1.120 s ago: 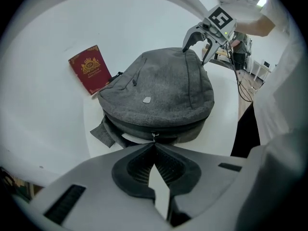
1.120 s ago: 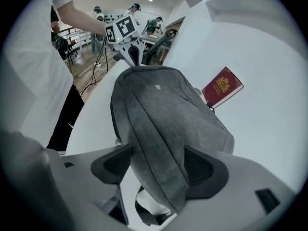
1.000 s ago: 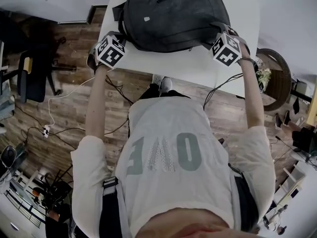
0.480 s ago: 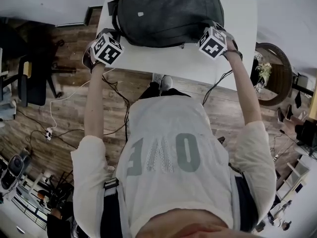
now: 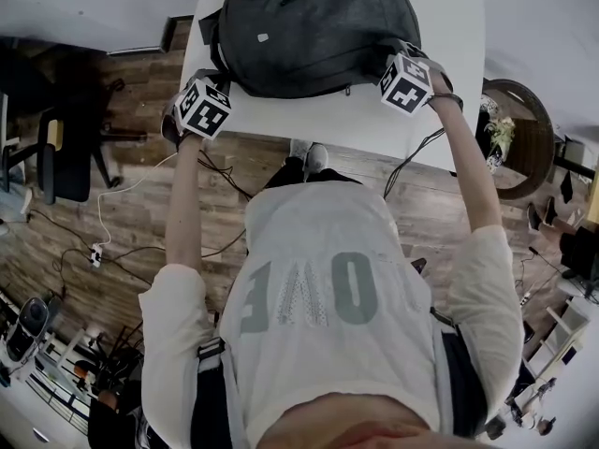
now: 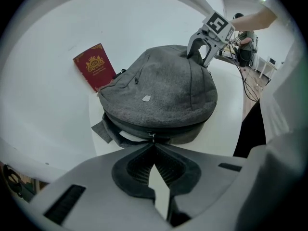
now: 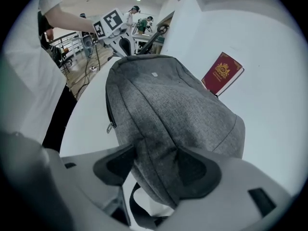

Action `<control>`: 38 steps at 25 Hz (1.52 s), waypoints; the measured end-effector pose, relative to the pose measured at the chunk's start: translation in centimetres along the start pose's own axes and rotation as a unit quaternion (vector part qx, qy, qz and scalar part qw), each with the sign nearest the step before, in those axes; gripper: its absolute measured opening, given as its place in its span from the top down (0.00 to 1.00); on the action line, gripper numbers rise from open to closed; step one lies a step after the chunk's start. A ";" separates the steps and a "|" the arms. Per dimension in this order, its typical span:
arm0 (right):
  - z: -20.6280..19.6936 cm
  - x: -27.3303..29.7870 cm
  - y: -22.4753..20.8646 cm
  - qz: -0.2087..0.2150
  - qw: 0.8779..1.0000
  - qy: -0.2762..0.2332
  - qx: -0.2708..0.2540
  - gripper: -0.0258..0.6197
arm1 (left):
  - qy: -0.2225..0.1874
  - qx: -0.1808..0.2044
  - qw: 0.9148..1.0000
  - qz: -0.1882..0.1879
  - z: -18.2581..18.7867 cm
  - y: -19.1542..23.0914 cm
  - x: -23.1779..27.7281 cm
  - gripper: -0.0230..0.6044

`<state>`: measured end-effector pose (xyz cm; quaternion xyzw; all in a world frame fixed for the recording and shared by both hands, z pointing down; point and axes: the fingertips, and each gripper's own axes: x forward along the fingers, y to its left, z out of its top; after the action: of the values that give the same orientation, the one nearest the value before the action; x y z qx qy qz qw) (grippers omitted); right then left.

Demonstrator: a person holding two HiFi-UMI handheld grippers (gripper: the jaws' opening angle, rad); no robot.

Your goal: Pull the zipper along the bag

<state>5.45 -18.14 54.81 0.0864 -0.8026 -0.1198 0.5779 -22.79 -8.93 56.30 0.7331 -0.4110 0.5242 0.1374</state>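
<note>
Now bag [image 7: 163,105] betw. right gripper [image 7: 156,167] jaws

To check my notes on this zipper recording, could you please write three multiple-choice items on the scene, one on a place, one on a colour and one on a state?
1. Where is the red booklet relative to the backpack?
A. Inside it
B. Beyond it, on the white table
C. Under it

2. What colour is the backpack?
A. Grey
B. Blue
C. Green

3. How is the left gripper?
A. Wide open
B. Shut, tips on the zipper pull
C. Shut on the booklet

Answers:
1 B: both gripper views show it past the bag, on the side away from the person.
2 A: its fabric is grey all over.
3 B: the left gripper view shows the jaws together, right at the pull.
</note>
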 end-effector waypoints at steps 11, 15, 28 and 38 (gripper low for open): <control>-2.2 -1.6 3.2 0.042 0.993 0.078 -0.082 0.49 | -0.006 0.018 1.000 0.000 0.8 0.8 1.1 0.92; -3.1 -2.7 6.0 0.049 0.995 0.066 -0.052 0.49 | -0.009 0.036 0.999 0.013 1.9 2.0 1.8 0.92; 4.2 -3.3 8.2 -0.008 0.998 -0.040 -0.038 0.51 | 0.003 0.107 0.994 0.037 6.1 6.3 5.1 0.92; 5.5 1.6 8.1 -0.162 0.981 -0.058 -0.086 0.51 | -0.001 0.099 0.995 0.023 5.7 5.7 4.6 0.92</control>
<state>-0.25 -10.35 57.02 0.1585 -0.7969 -0.2850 0.5085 -22.75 -18.20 56.73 0.7340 -0.3742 0.5644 0.0511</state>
